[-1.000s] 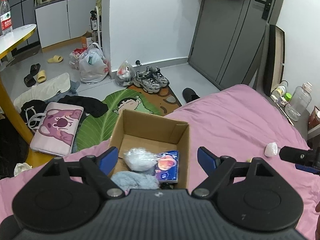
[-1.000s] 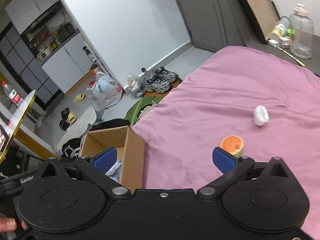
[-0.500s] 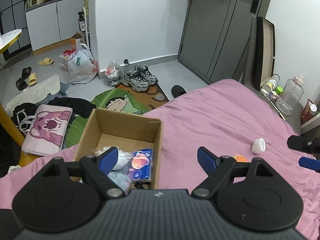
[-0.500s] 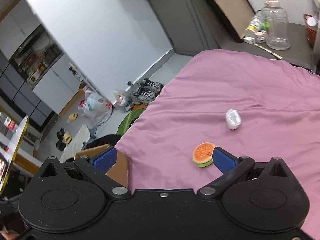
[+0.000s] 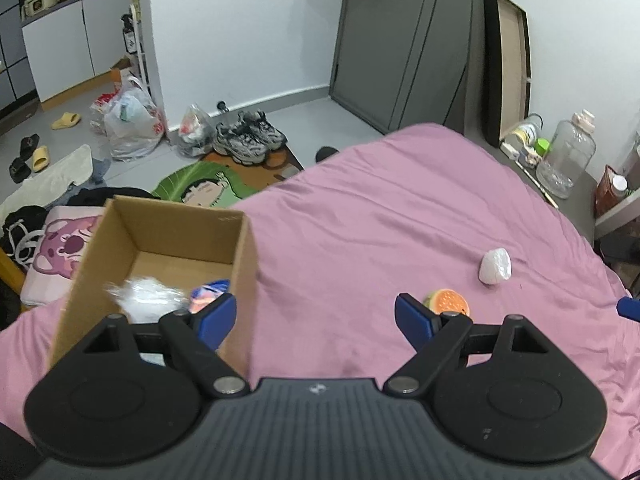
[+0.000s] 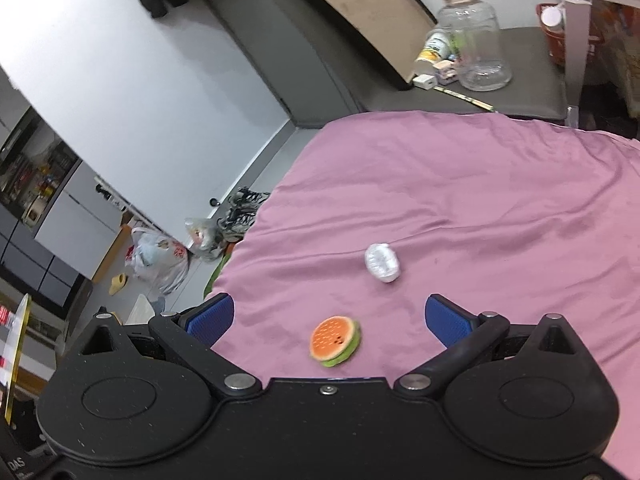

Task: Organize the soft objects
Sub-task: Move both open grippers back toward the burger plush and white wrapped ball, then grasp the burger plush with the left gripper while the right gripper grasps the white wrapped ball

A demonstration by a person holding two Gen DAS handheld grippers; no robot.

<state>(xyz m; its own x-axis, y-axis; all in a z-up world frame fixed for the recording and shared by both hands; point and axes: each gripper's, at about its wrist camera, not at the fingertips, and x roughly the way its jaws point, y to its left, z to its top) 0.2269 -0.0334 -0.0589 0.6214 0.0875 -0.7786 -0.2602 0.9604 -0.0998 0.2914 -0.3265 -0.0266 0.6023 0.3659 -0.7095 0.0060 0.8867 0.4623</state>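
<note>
A small burger-shaped soft toy [image 6: 335, 341] lies on the pink bedspread [image 6: 480, 208], between the open fingers of my right gripper [image 6: 329, 320] and untouched by them. Beyond it sits a white crumpled soft lump [image 6: 382, 262]. In the left wrist view the same burger toy [image 5: 448, 301] shows just past the right fingertip of my open, empty left gripper [image 5: 316, 316], with the white lump [image 5: 496, 266] farther right. A cardboard box [image 5: 160, 240] stands at the left on the bed, holding a white fluffy item [image 5: 146, 294] and a blue-and-orange packet [image 5: 208, 290].
A bedside surface [image 6: 520, 96] at the far right carries a large clear jar [image 6: 476, 36], cups and small items. Past the bed's left edge the floor is cluttered: sneakers [image 5: 248, 142], plastic bags [image 5: 132, 120], a green mat [image 5: 200, 188], a pink cushion [image 5: 64, 248].
Both grippers have swung to the right across the bed, away from the box. The burger toy now sits between the right gripper's fingers, and the box has slid left in the left wrist view.
</note>
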